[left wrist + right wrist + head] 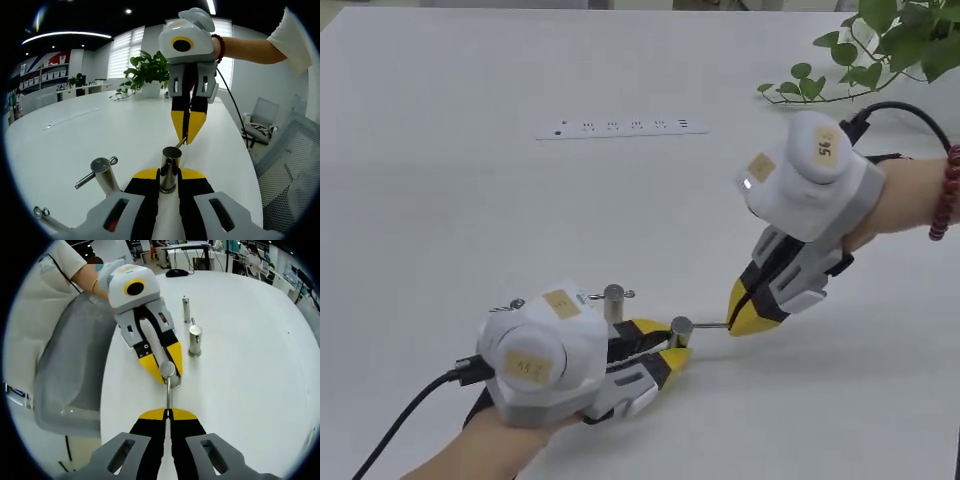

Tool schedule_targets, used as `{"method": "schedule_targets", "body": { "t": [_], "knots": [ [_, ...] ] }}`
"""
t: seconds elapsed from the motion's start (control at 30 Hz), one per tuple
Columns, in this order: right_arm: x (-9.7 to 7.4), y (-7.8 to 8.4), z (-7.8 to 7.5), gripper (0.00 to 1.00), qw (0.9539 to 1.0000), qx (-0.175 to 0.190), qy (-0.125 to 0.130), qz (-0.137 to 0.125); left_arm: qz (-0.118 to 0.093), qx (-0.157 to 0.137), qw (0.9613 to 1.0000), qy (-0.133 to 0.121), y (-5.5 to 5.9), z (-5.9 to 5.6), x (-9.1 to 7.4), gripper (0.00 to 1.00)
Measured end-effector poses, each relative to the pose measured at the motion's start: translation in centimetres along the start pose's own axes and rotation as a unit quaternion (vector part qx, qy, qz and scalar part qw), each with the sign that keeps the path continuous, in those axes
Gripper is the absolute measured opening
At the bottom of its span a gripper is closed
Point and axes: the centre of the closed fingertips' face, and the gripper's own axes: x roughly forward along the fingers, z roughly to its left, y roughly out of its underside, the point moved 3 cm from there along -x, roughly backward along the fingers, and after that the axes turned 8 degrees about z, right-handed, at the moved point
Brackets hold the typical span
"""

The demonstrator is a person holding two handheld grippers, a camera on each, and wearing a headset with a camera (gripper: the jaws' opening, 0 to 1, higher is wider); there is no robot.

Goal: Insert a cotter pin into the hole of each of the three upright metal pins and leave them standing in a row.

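The left tool (672, 345) clamps a metal pin (681, 327) upright at the worktop's (470, 220) near centre; the right tool (740, 322), pinched tight on a cotter pin (710, 324), reaches its hole. Misalignment could tip the metal pin

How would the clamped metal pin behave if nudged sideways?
The pin looks solid steel, so probably heavy for its size and stiff. Tall on a narrow base, it would likely tip, then roll; perhaps why the left gripper clamps it. Polished, so possibly slippery.
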Motion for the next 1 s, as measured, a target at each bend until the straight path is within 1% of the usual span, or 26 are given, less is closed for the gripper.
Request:
{"method": "schedule_targets", "body": {
  "t": [0.1,0.2,0.27,0.47,0.6,0.7,0.9,1.0],
  "knots": [
    [0.05,-0.11,-0.12,0.03,1.0000,-0.008,0.000,0.002,0.000,-0.002,1.0000,0.002,0.00,0.04,0.03,0.12],
    [0.08,-0.21,-0.17,0.03,0.9997,-0.025,-0.003,0.006,0.000,-0.003,1.0000,0.004,-0.01,0.02,0.05,0.12],
    [0.16,-0.38,-0.22,0.03,0.9993,-0.036,-0.004,0.003,0.000,-0.003,1.0000,0.006,-0.01,0.06,0.07,0.12],
    [0.37,-0.43,-0.44,0.04,0.9978,-0.065,-0.005,0.007,-0.001,-0.003,1.0000,0.010,0.01,0.09,0.07,0.12],
    [0.35,-0.45,-0.51,0.03,0.9978,-0.065,-0.005,0.006,-0.001,-0.003,0.9999,0.012,0.02,0.09,0.09,0.12],
    [0.04,-0.52,-0.61,0.03,0.9985,-0.054,-0.005,-0.003,-0.001,-0.004,0.9999,0.012,0.00,0.12,0.14,0.12],
    [0.13,-0.66,-0.63,0.03,0.9979,-0.065,-0.001,0.005,-0.001,-0.004,0.9999,0.015,-0.03,0.14,0.21,0.12],
    [0.18,-0.65,-0.77,0.04,0.9979,-0.064,0.000,0.004,0.000,-0.003,0.9999,0.015,-0.02,0.17,0.21,0.12]
  ]
}}
